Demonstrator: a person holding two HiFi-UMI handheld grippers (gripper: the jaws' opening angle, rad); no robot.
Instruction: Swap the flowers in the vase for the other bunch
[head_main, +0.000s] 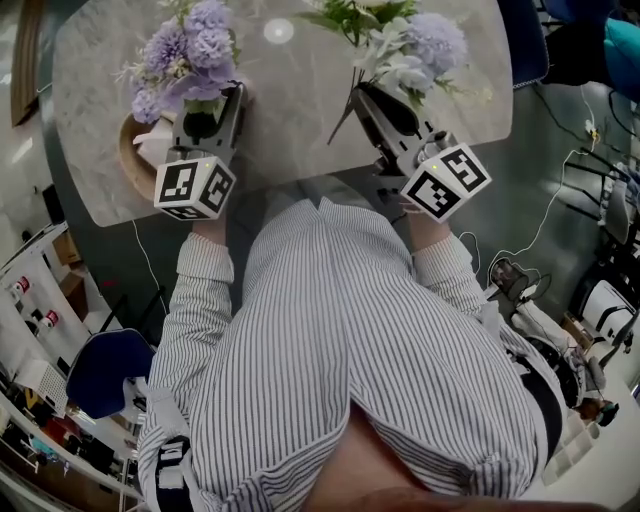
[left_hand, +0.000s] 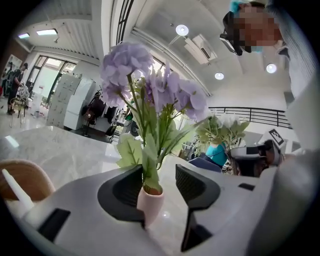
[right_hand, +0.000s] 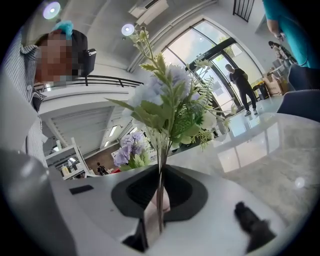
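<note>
Head view: vase (left_hand: 150, 202) visible? (A)
No, can't make it out behind left gripper (head_main: 210, 120); only purple flowers (head_main: 185, 60) show. Left gripper view: it stands on table (left_hand: 65, 150) between spread jaws, nearer left one, unclamped. (B)
Right gripper (right_hand: 160, 187)? (A)
Clamped on other bunch (right_hand: 167, 100) stems; stem ends hidden. (B)

no readable text, labels, brands or numbers anywhere

Table (head_main: 300, 110) lies bare between purple flowers (head_main: 190, 55) and pale bunch (head_main: 405, 50).
</note>
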